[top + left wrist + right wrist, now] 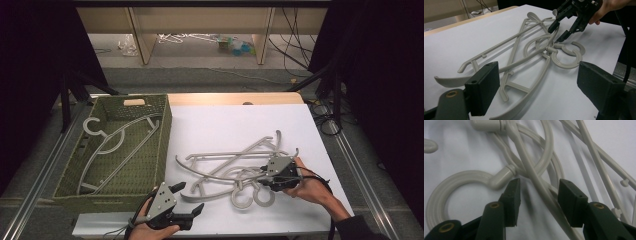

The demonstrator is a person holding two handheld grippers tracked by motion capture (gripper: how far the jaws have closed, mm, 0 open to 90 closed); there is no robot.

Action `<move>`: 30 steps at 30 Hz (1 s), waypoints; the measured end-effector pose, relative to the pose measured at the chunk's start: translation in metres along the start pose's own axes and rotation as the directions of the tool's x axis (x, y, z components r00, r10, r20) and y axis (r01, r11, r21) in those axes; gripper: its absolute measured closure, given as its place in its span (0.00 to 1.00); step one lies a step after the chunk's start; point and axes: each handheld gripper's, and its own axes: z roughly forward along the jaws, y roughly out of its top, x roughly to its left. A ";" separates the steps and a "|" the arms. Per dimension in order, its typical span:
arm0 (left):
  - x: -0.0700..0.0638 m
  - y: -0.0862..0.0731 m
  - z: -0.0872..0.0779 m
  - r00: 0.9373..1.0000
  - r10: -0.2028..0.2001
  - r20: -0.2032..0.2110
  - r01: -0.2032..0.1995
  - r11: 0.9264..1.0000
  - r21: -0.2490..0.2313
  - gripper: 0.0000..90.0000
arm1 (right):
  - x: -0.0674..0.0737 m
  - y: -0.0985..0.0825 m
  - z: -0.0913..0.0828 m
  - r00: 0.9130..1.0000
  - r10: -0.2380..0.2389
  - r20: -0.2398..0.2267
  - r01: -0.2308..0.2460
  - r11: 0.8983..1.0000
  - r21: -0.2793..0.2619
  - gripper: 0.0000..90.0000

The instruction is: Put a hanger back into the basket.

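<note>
My right gripper (265, 176) hangs low over the tangle of grey hangers (235, 167) on the white counter (225, 125), its jaws apart with nothing clamped between them. In the right gripper view one hanger arm (541, 187) runs straight up through the gap between the jaws, slanting from beyond my left jaw back toward my right jaw, so its long axis lies nearly along my reach instead of across it; the jaws flank it on either side, and whether either one touches it I cannot tell. Just beyond my left jaw sits the neck (504, 176) where a round hook (451, 182) joins its hanger, the hook curling away to that jaw's outer side. My left gripper (187, 200) waits near the counter's close edge, jaws wide apart and empty, with the hanger pile ahead of it and the nearest shoulder ends (451, 81) lying just past its jaws. My right hand is the nearer one to the hooks by far. I judge that closing the right jaws would catch that one arm, though the others cross over and under it and may drag along. Out to the left gripper's side, a green woven basket (162, 145) holds one hanger (117, 145) already. I can read no brand, label or writing anywhere
</note>
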 end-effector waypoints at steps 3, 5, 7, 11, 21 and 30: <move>0.001 0.001 -0.001 1.000 -0.023 0.001 0.023 1.000 -0.001 0.21 | 0.001 0.002 0.001 0.998 -0.062 -0.021 0.062 0.998 0.031 0.69; 0.000 0.001 -0.001 1.000 -0.009 -0.005 0.010 1.000 0.003 0.21 | 0.002 0.002 0.000 0.994 -0.103 -0.031 0.105 0.994 0.042 0.75; 0.000 0.001 -0.001 1.000 -0.004 -0.003 0.004 1.000 0.007 0.21 | 0.003 0.002 -0.001 0.990 -0.135 -0.027 0.136 0.989 0.052 0.78; -0.001 0.000 0.001 1.000 0.009 0.002 -0.009 1.000 0.013 0.21 | 0.004 0.003 0.000 0.985 -0.166 -0.049 0.168 0.984 0.053 0.82; -0.003 -0.001 0.004 0.997 0.077 -0.012 -0.077 0.996 0.039 0.22 | 0.010 0.011 -0.003 0.964 -0.252 -0.082 0.256 0.966 0.036 0.90; -0.001 -0.001 0.006 0.995 0.099 -0.032 -0.097 0.994 0.045 0.24 | 0.009 0.016 -0.022 0.954 -0.270 -0.134 0.269 0.963 -0.028 0.90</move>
